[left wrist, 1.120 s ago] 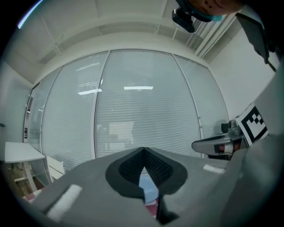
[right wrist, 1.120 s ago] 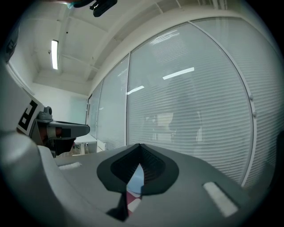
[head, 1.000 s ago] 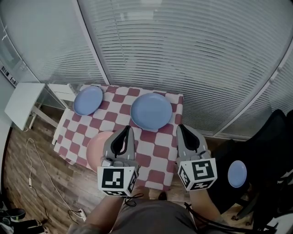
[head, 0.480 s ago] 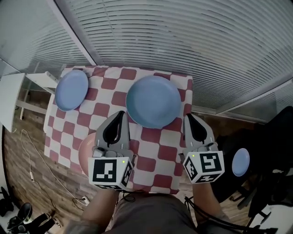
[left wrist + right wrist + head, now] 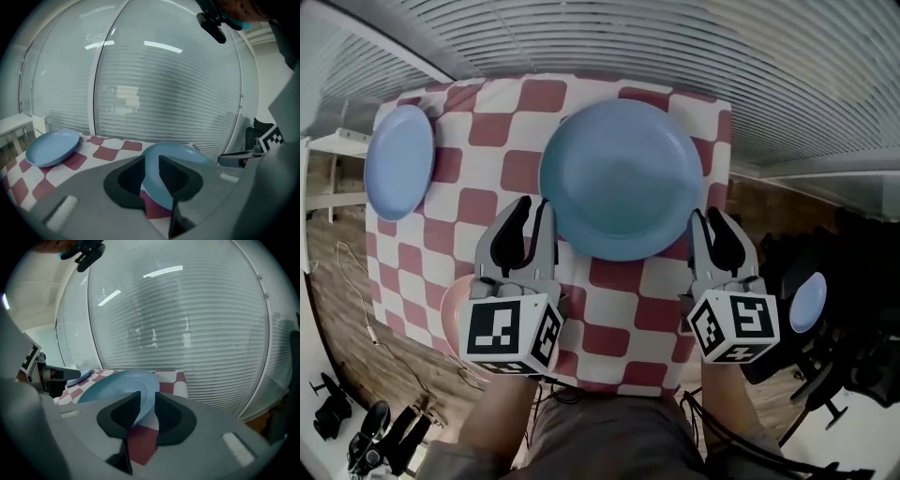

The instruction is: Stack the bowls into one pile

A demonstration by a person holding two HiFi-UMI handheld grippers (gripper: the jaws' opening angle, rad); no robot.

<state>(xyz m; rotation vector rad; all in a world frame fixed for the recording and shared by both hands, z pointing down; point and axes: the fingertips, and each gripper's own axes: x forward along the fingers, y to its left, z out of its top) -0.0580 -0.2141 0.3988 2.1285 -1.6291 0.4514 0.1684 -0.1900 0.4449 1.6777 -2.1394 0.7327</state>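
Tablecloth's (image 5: pixel 623 286) pink bowl (image 5: pixel 453 314): overhead only; left tongs (image 5: pixel 534 206) gape, right tongs (image 5: pixel 709 217) newly parted, empty.

White slatted blinds (image 5: pixel 694 47) back a red-and-white checked table (image 5: pixel 619 314) standing on a wooden floor (image 5: pixel 333 281).

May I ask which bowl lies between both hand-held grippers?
The large blue bowl; the small blue bowl sits far left, the pink bowl at the near-left edge.
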